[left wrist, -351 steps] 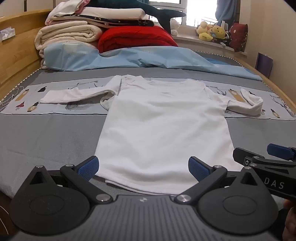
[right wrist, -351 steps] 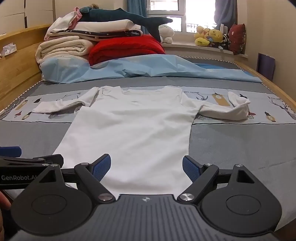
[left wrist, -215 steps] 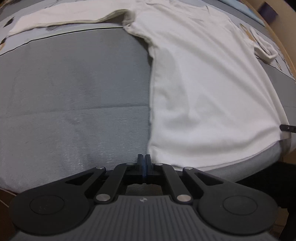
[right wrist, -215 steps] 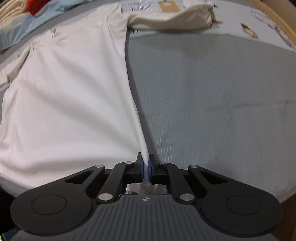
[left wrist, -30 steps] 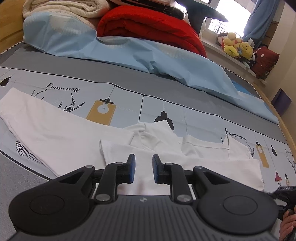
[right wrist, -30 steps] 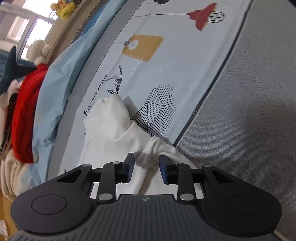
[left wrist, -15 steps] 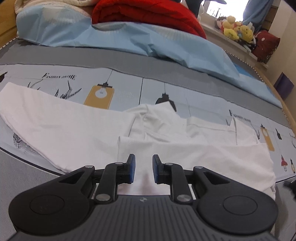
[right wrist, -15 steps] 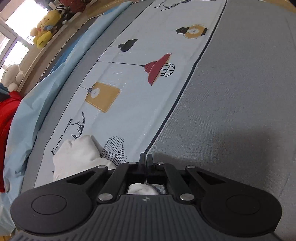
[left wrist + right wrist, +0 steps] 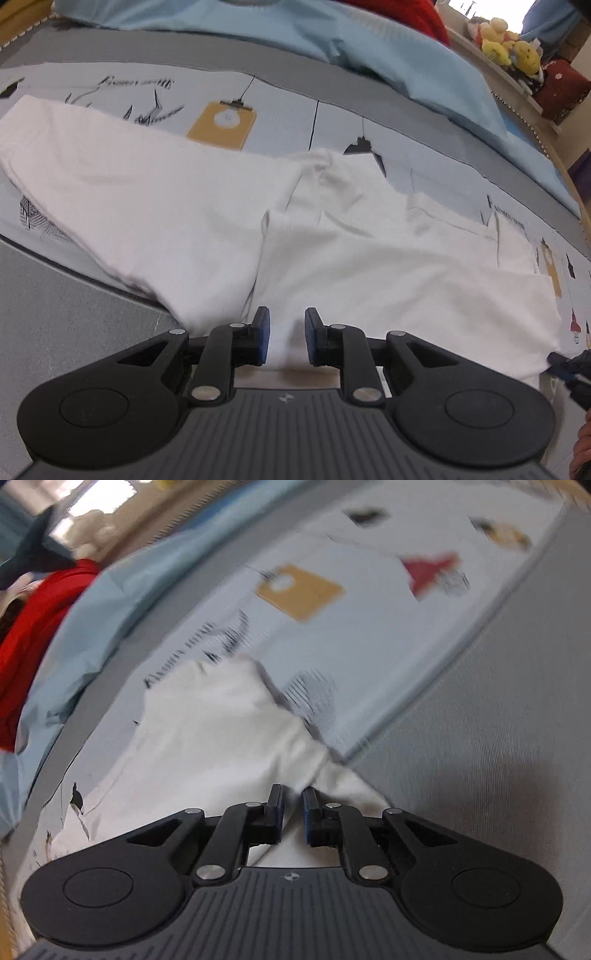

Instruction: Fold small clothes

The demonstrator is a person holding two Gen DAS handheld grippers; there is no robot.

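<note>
Lying crosswise, folded white shirt (image 9: 369,266), sleeves left and right, left tongs (image 9: 286,338) and right tongs (image 9: 292,816) slightly parted, gripping nothing

Left gripper (image 9: 286,334) and right gripper (image 9: 291,814) both sit low with fingers slightly parted, right narrower

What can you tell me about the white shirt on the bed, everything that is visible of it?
The white shirt is a soft, thin long-sleeved garment, folded with its lower half over the upper. It lies flat on the grey bed cover and its printed band. One sleeve stretches out sideways. The left gripper and right gripper are slightly open around its edges.
</note>
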